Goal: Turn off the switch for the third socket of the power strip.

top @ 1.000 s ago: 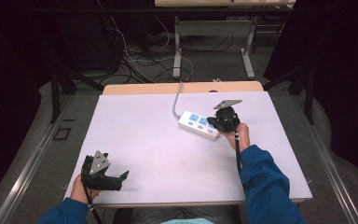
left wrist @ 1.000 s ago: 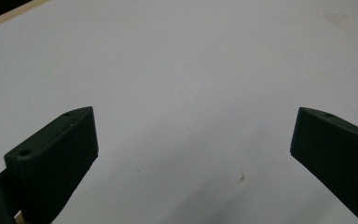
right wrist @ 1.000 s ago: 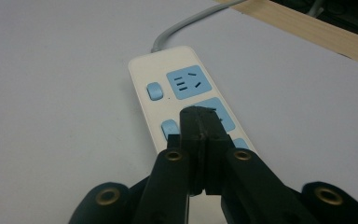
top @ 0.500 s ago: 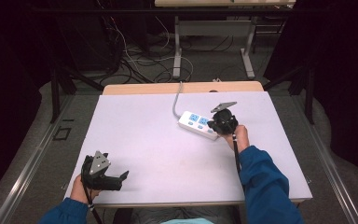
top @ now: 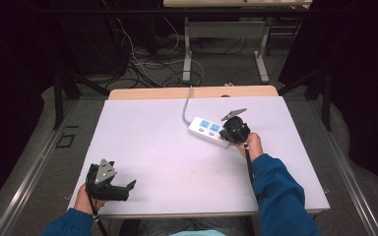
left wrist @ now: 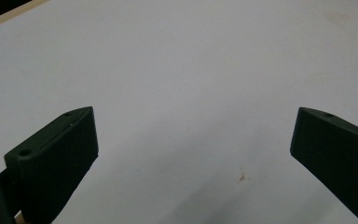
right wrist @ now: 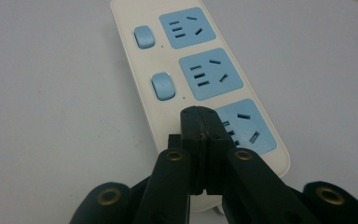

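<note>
The right gripper [right wrist: 200,116] is squeezed tight shut, with nothing between its two black jaws; the closed tip sits right over the near end of the white power strip [right wrist: 186,79], just where the third blue switch would be, beside the nearest blue socket [right wrist: 247,123]; I cannot tell if the tip is pressing down or only hanging just above. From the tip, the strip runs straight away from the gripper, long and thin; next comes the middle switch [right wrist: 162,86], then the far switch [right wrist: 144,36], each with its own blue socket next to it. So the strip's long side points the same way as the jaws, and the switch row lies a little to the left of the sockets in the right gripper view.

In the high view the right gripper [top: 235,131] is at the right end of the power strip [top: 204,129], which lies slanted on the white table [top: 152,132]; its grey cord [top: 186,105] goes off the far edge. The left gripper [top: 123,188] is well apart, near the front left corner; its jaws are wide open with only bare table [left wrist: 191,70] between them. The right hand is much nearer, so I think the right one should do the pushing, straight down on that near switch.
</note>
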The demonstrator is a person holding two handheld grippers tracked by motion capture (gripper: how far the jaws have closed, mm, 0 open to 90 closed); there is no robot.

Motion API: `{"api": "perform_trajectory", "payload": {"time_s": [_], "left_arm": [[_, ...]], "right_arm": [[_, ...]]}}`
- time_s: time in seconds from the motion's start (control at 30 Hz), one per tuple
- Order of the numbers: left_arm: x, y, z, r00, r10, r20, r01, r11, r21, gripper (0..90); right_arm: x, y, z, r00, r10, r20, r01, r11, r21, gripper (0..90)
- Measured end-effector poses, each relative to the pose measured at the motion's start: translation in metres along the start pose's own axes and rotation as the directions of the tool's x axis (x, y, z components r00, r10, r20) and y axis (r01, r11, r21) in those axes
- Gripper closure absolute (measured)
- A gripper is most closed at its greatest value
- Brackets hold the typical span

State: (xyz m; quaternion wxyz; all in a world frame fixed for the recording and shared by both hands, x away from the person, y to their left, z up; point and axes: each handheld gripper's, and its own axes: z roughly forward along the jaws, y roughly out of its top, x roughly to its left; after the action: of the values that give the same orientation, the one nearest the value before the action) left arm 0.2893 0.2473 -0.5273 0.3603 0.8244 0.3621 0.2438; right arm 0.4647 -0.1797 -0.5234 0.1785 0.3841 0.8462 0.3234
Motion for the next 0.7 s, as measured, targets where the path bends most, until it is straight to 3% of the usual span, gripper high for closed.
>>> {"api": "perform_trajectory", "payload": {"time_s": [0.7], "left_arm": [[0.0008,0.0004,-0.0003,0.9999,0.010,-0.004,-0.010,0.9999,0.007,0.9]], "right_arm": [[-0.0003,-0.0018,0.0024,0.9999,-0.012,-0.007,0.012,0.9999,0.008,90.0]]}}
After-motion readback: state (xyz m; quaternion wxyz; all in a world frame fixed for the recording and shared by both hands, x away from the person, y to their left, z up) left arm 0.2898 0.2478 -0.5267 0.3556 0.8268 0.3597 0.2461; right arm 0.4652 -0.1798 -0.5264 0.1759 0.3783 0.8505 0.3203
